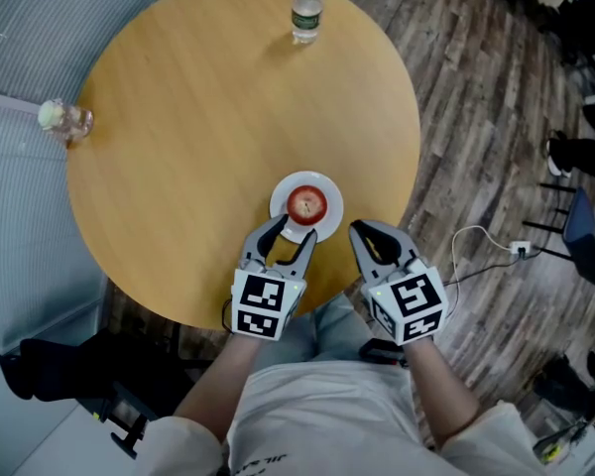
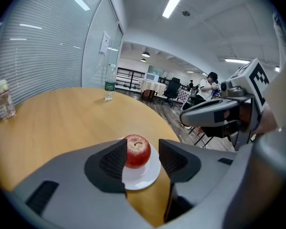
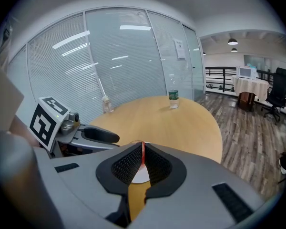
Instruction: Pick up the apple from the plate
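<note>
A red apple (image 1: 306, 204) sits on a small white plate (image 1: 281, 194) near the front edge of the round wooden table (image 1: 198, 117). My left gripper (image 1: 296, 230) is open just in front of the plate, its tips reaching the plate's near rim. In the left gripper view the apple (image 2: 137, 151) shows between the spread jaws of the left gripper (image 2: 142, 157), and the pads do not touch it. My right gripper (image 1: 362, 234) hovers to the right of the plate with its jaws together. In the right gripper view only a red sliver of apple (image 3: 142, 152) shows through the slit between the right gripper's (image 3: 143, 160) jaws.
A water bottle (image 1: 306, 8) stands at the table's far edge and a small clear bottle (image 1: 64, 119) at its left edge. Wood floor, a white cable (image 1: 476, 236) and chair legs lie to the right. A glass partition with blinds is on the left.
</note>
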`<act>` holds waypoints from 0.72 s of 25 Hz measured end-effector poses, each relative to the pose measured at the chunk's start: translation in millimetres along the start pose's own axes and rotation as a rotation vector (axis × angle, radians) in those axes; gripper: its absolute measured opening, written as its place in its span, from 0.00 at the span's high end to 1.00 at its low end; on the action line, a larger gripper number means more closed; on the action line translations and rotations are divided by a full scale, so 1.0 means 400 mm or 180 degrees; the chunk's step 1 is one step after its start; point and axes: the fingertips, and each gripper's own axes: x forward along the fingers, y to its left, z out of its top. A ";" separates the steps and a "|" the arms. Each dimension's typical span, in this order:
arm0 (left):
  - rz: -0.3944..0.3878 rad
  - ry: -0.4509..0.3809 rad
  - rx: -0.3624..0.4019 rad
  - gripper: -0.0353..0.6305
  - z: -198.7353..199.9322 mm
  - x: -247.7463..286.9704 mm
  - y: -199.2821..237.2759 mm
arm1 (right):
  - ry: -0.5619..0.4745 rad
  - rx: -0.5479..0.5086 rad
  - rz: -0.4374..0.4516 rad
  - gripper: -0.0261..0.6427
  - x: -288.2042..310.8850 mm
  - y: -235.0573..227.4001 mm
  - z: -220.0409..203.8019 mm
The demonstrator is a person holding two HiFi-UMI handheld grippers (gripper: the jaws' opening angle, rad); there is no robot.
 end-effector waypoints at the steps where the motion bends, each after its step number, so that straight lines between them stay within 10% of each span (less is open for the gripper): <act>1: 0.0011 0.0011 0.0001 0.62 -0.003 0.006 0.002 | 0.0008 0.0009 -0.0003 0.90 0.000 -0.003 -0.003; 18: 0.0128 0.0263 -0.0093 0.38 -0.070 0.116 0.042 | 0.0148 0.0147 -0.0022 0.90 0.006 -0.033 -0.053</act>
